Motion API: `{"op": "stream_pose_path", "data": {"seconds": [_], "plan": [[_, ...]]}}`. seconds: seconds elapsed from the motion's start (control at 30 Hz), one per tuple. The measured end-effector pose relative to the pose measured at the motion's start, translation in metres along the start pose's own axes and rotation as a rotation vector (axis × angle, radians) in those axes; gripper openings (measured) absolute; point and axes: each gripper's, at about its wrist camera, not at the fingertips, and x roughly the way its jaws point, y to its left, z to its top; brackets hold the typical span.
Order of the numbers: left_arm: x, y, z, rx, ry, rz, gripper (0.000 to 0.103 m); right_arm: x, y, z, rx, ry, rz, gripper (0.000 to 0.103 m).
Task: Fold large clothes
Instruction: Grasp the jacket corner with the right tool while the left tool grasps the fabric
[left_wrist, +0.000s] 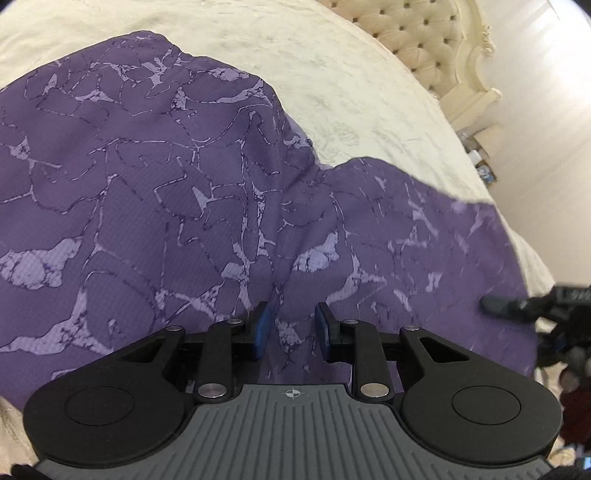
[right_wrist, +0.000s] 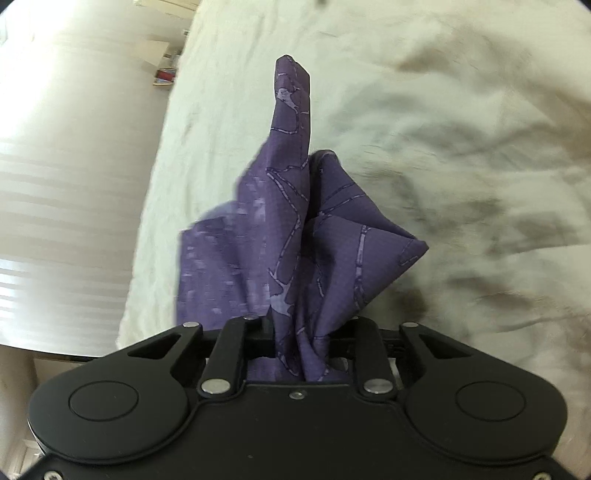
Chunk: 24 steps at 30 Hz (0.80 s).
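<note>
A large purple garment (left_wrist: 177, 206) with a pale marbled print lies spread on a cream bed (left_wrist: 332, 74). My left gripper (left_wrist: 291, 332) is open, its blue pads (left_wrist: 263, 328) just above the cloth near its front part, holding nothing. My right gripper (right_wrist: 301, 347) is shut on a bunched part of the purple garment (right_wrist: 295, 229), which stands up from the jaws in folds above the bed (right_wrist: 443, 110). The right gripper also shows in the left wrist view (left_wrist: 535, 306), at the garment's right edge.
A cream tufted headboard (left_wrist: 424, 40) stands at the far right of the bed. Pale floor (right_wrist: 55, 184) runs along the bed's left side in the right wrist view. Small items (right_wrist: 166, 74) sit by the far wall.
</note>
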Motion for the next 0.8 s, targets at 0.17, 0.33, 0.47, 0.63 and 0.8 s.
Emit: {"op": "stream_pose_path", "data": {"seconds": [0.17, 0.33, 0.47, 0.63, 0.8], "plan": [[-0.012, 0.011, -0.006, 0.038, 0.027, -0.044, 0.027, -0.007, 0.041, -0.008, 0.003, -0.016, 0.051, 0.028], [-0.025, 0.022, -0.007, 0.115, 0.091, -0.076, 0.027, 0.006, 0.079, -0.021, 0.05, -0.03, 0.089, 0.028], [-0.035, 0.035, -0.005, 0.185, 0.153, -0.07, 0.027, 0.033, 0.119, -0.028, 0.058, -0.035, 0.108, 0.028], [-0.059, 0.058, 0.007, 0.23, 0.188, -0.076, 0.027, 0.084, 0.166, -0.031, 0.028, -0.028, 0.087, 0.028], [-0.09, 0.082, 0.021, 0.299, 0.161, -0.025, 0.029, 0.147, 0.196, -0.034, 0.03, 0.001, 0.063, 0.029]]}}
